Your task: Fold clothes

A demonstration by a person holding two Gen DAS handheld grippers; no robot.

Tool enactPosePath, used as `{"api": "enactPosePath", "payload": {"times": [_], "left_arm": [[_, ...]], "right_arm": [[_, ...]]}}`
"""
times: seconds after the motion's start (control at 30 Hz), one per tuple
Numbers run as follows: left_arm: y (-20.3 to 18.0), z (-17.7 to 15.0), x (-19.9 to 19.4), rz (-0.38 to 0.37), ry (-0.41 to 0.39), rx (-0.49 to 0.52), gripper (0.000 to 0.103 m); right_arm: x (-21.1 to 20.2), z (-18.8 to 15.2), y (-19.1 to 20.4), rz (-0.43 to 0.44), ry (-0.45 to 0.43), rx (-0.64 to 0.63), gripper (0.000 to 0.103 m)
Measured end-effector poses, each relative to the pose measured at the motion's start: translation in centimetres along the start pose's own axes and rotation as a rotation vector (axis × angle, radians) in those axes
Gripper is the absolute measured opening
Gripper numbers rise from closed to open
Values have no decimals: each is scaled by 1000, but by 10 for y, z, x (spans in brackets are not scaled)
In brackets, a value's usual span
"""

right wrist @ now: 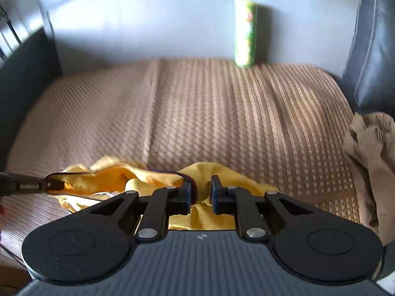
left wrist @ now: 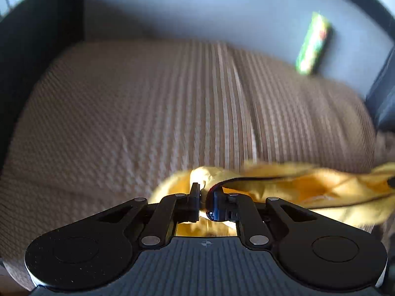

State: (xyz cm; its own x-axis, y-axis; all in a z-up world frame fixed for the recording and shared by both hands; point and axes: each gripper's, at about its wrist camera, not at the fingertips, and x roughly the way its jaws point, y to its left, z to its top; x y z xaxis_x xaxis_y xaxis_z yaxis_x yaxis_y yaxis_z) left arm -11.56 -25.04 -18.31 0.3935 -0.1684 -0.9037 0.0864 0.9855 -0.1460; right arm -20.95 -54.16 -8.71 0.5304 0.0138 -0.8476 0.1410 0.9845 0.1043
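I'm looking at a home living room, as far as I can judge. The surface in front of me is a sofa seat under a brown woven cover (right wrist: 222,113), with a pale blue-grey backrest (right wrist: 148,29) rising behind it and a dark leather-looking cushion (right wrist: 370,56) at the right end. A green printed canister (right wrist: 245,33) stands on the seat against the backrest, and a crumpled beige garment (right wrist: 367,153) lies at the seat's right edge.
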Motion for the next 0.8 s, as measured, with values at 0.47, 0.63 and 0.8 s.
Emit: {"api": "enactPosePath", "payload": {"times": [0.47, 0.63, 0.8], "left_arm": [[0, 27, -158, 13, -304, -145, 6], [-3, 11, -206, 49, -354, -186, 7], [-6, -5, -253, 85, -404, -226, 7]], "right_arm": [[-122, 74, 10, 256, -284, 21, 16], [-145, 75, 11, 355, -248, -13, 16], [-165, 79, 15, 425, -207, -55, 16]]}}
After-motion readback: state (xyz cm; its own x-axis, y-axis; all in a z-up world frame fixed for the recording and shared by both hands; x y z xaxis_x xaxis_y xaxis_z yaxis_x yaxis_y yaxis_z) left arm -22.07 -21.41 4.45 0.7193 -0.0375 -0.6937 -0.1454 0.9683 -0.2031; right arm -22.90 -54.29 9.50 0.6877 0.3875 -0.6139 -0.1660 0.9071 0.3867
